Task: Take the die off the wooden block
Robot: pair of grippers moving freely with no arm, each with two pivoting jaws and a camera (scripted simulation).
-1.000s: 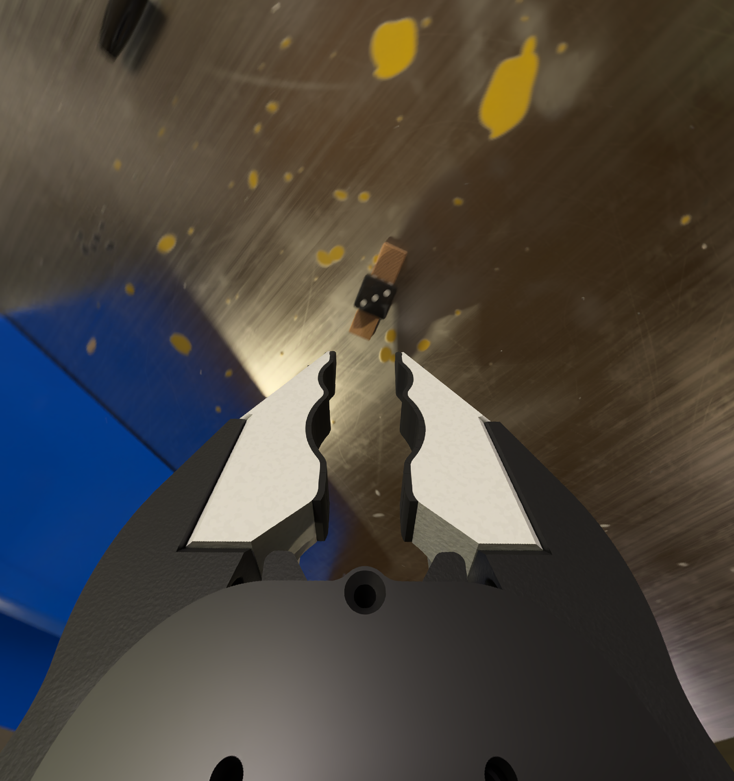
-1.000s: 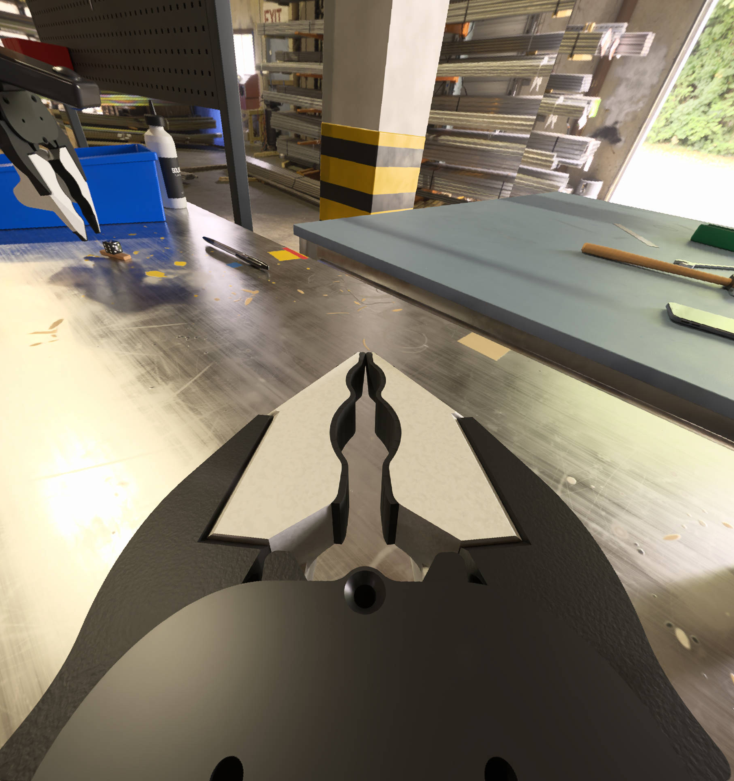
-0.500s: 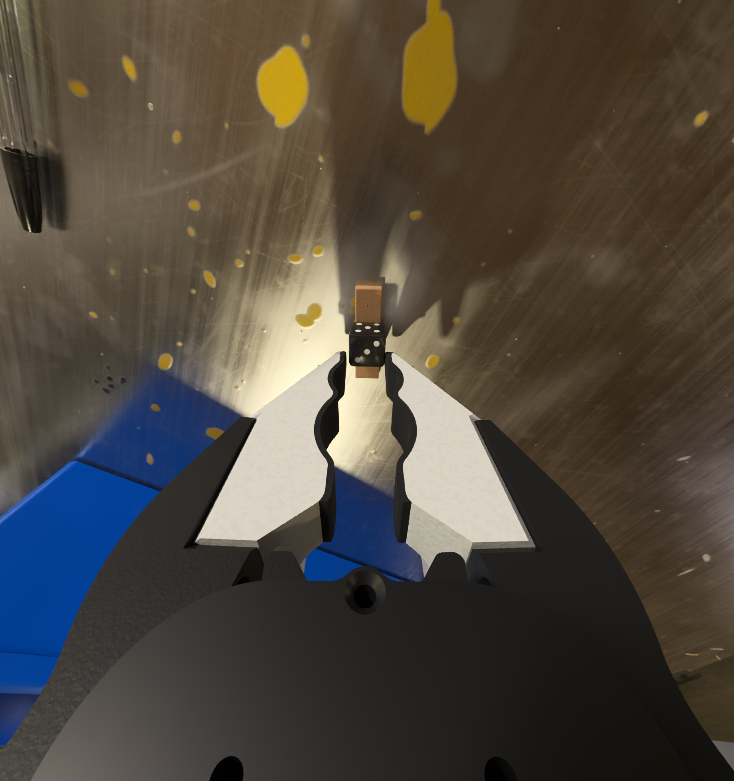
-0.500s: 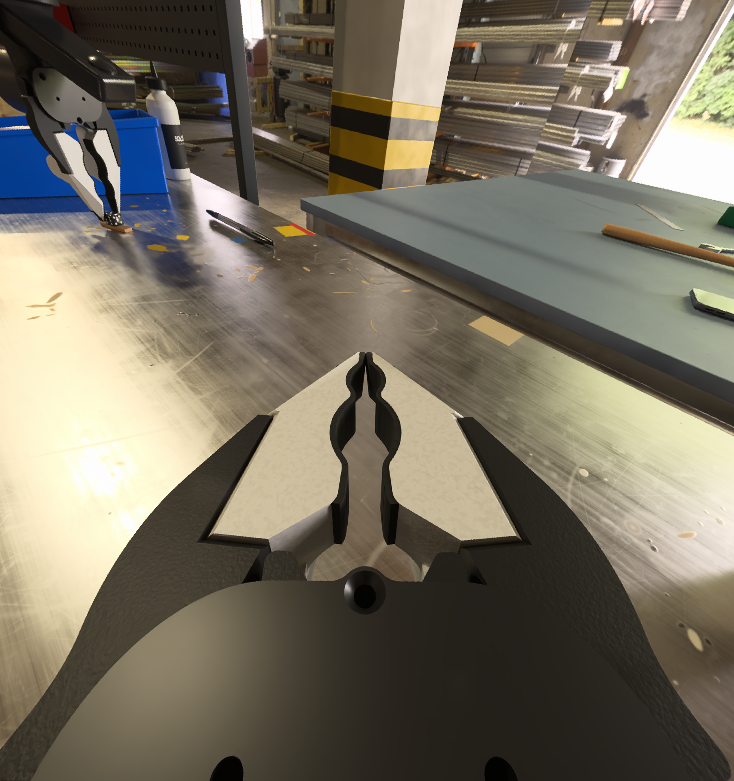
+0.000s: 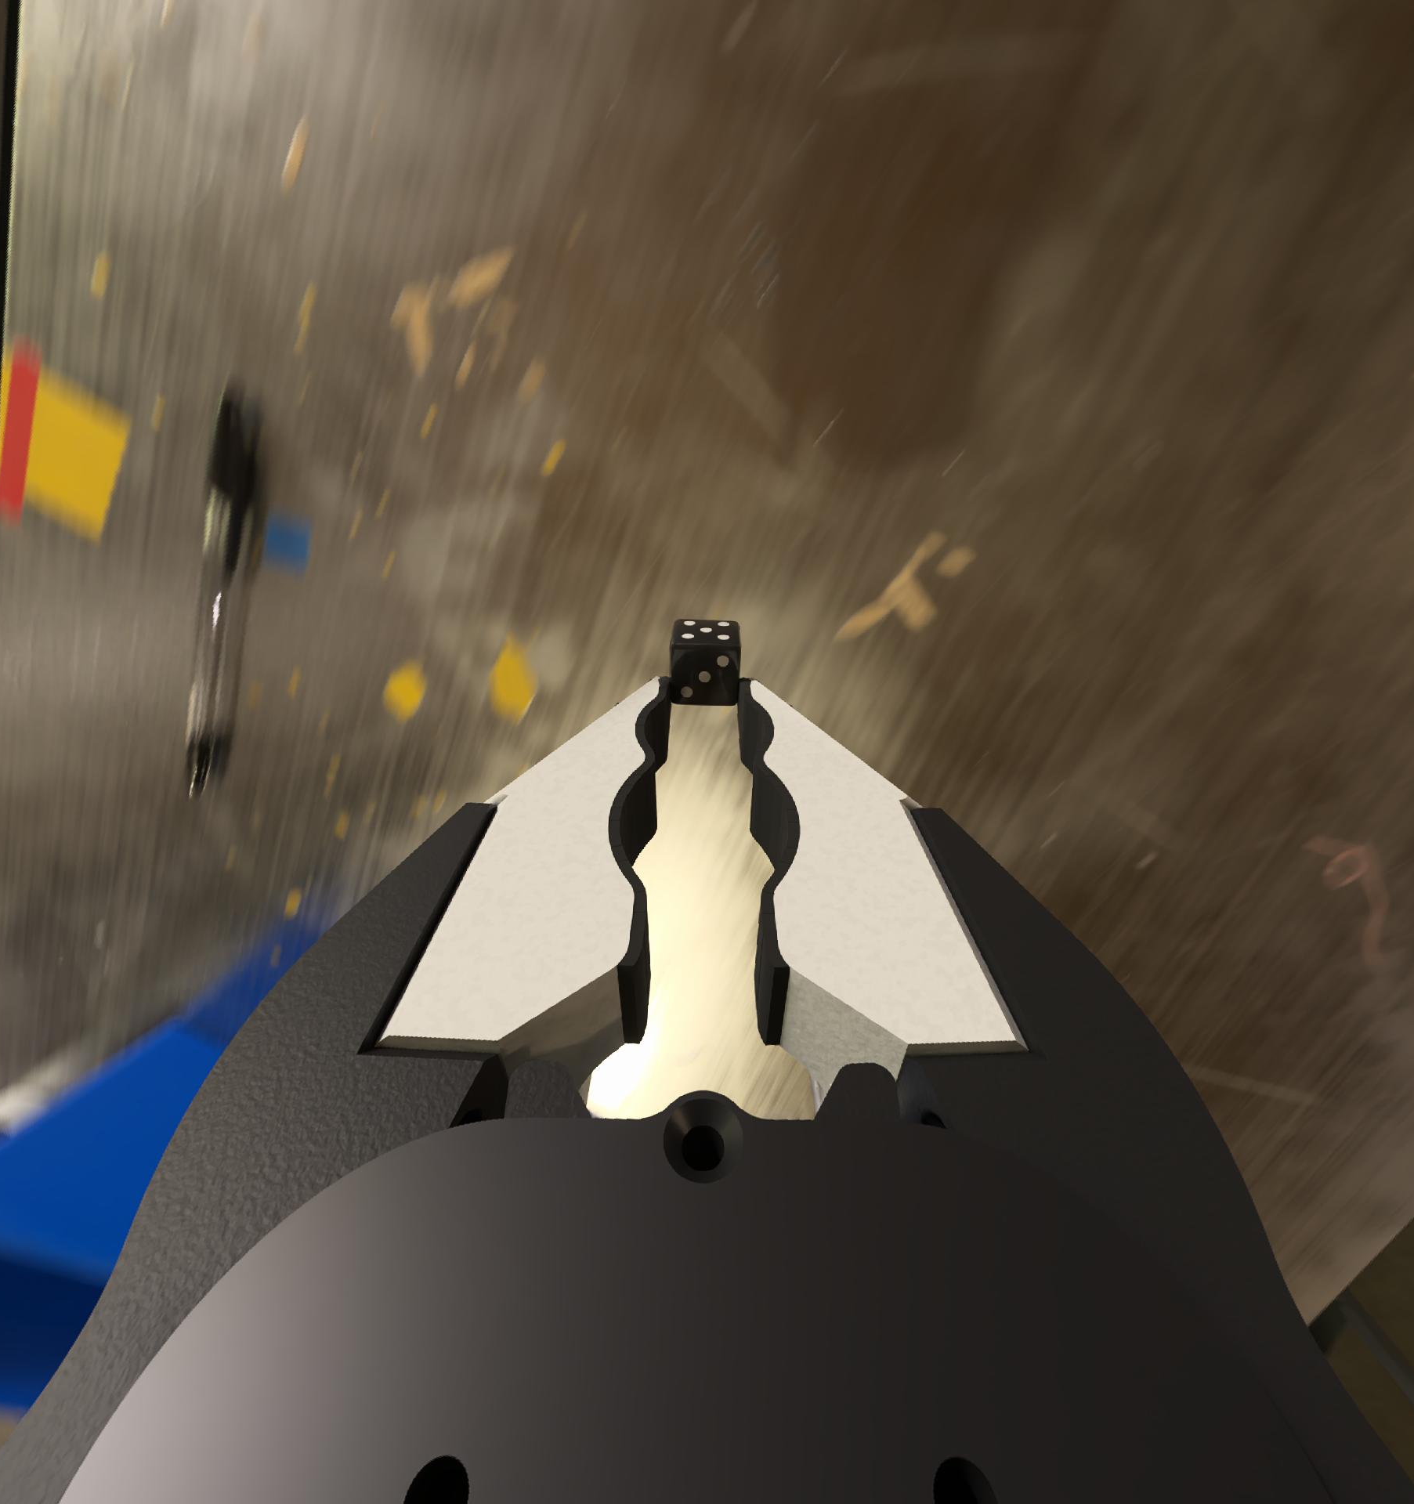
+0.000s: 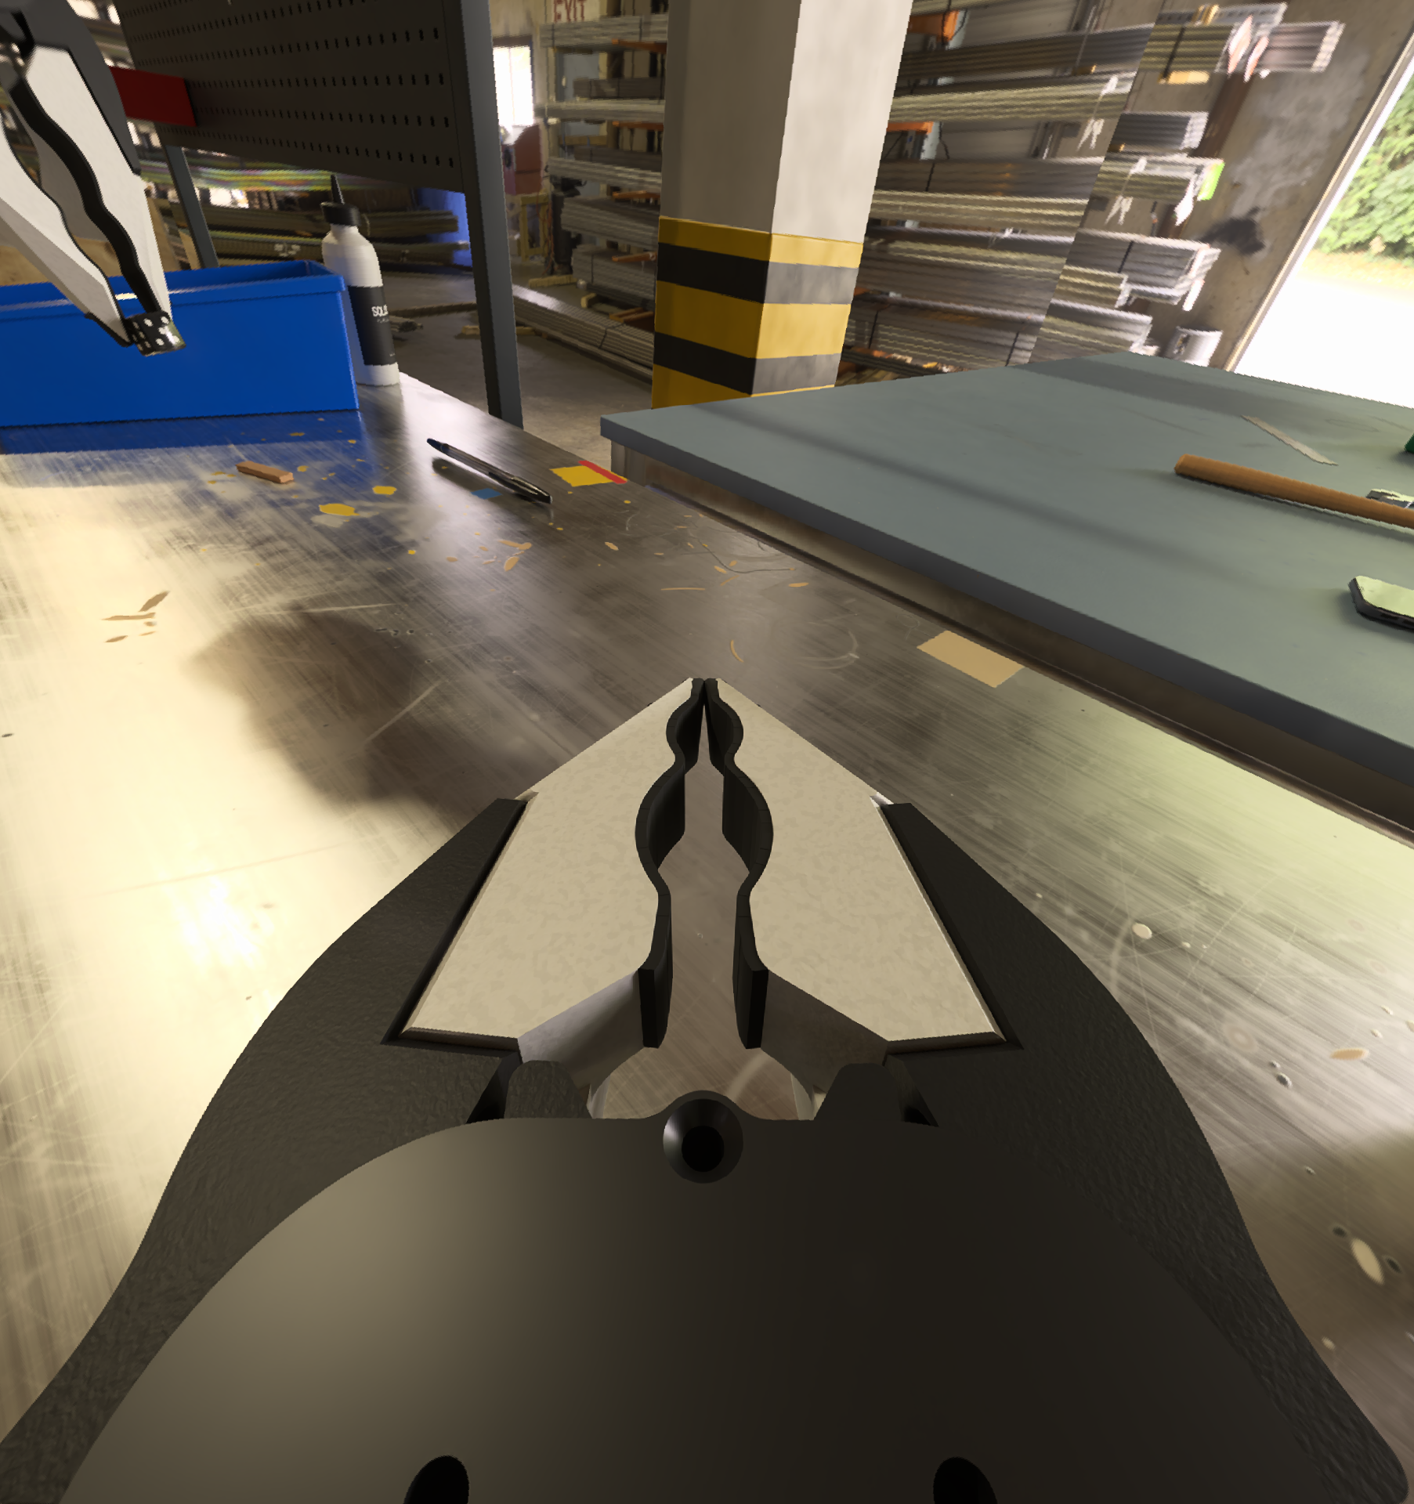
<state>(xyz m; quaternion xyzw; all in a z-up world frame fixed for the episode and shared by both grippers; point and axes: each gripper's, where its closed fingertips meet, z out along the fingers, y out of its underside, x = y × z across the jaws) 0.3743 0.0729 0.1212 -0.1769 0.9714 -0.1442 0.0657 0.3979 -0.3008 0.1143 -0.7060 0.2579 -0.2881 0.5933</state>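
Note:
My left gripper (image 5: 704, 692) is shut on the black die (image 5: 705, 671), which sticks out between its fingertips, held well above the metal bench. The right wrist view shows that gripper (image 6: 148, 330) at the upper left with the die (image 6: 152, 334) at its tips, in the air in front of the blue bin. The small flat wooden block (image 6: 265, 472) lies bare on the bench below it. The block is not seen in the left wrist view. My right gripper (image 6: 704, 688) is shut and empty, low over the bench near the front.
A blue bin (image 6: 199, 358) and a white bottle (image 6: 359, 301) stand at the back left. A black pen (image 6: 488, 470) lies right of the block; it also shows blurred in the left wrist view (image 5: 219, 586). A grey table (image 6: 1013, 488) with a hammer (image 6: 1306, 496) is at the right.
My left gripper closed on the die and lifted it up off the wooden block, which stays on the bench. My right gripper has barely moved.

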